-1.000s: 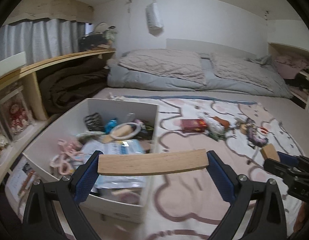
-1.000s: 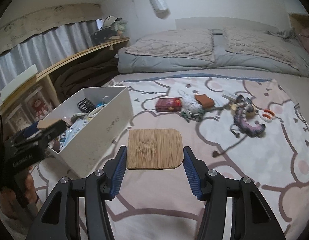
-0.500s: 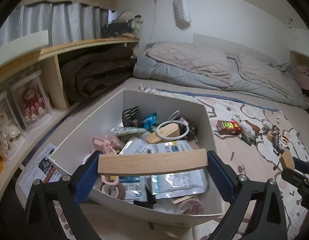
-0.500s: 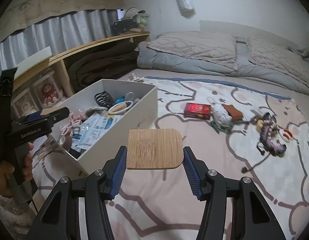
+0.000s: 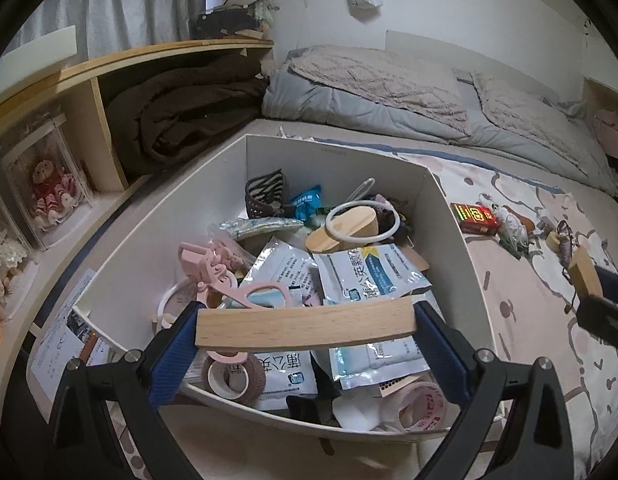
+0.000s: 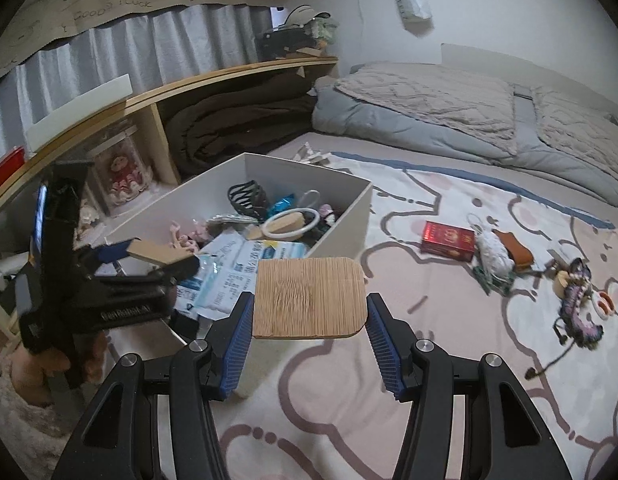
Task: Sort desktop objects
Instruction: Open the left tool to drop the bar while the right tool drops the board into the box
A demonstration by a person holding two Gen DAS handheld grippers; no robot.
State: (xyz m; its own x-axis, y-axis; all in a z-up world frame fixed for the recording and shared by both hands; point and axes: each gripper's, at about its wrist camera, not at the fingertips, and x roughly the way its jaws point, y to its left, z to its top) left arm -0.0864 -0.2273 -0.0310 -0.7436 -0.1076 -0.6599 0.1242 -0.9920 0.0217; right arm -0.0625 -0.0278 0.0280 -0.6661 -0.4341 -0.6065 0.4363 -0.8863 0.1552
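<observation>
My left gripper (image 5: pixel 305 328) is shut on a pale wooden block (image 5: pixel 305 324) and holds it over the near part of the white box (image 5: pixel 449 216), which is full of packets, tape rolls and small items. The left gripper also shows in the right wrist view (image 6: pixel 157 256), over the box (image 6: pixel 349 220). My right gripper (image 6: pixel 309 320) is shut on a square bamboo coaster (image 6: pixel 309 296), above the mat just right of the box. It shows at the right edge of the left wrist view (image 5: pixel 589 280).
A red packet (image 6: pixel 449 240), a white bundle (image 6: pixel 493 252), a brown piece (image 6: pixel 517 250) and a purple trinket (image 6: pixel 577 304) lie on the patterned mat (image 6: pixel 429 360). A wooden shelf (image 6: pixel 149 120) with a dark blanket runs along the left. Bedding (image 6: pixel 449 112) lies at the back.
Both grippers have moved left toward the box. The left one now holds the wooden block over the box; the right one has come closer to the box's right wall.
</observation>
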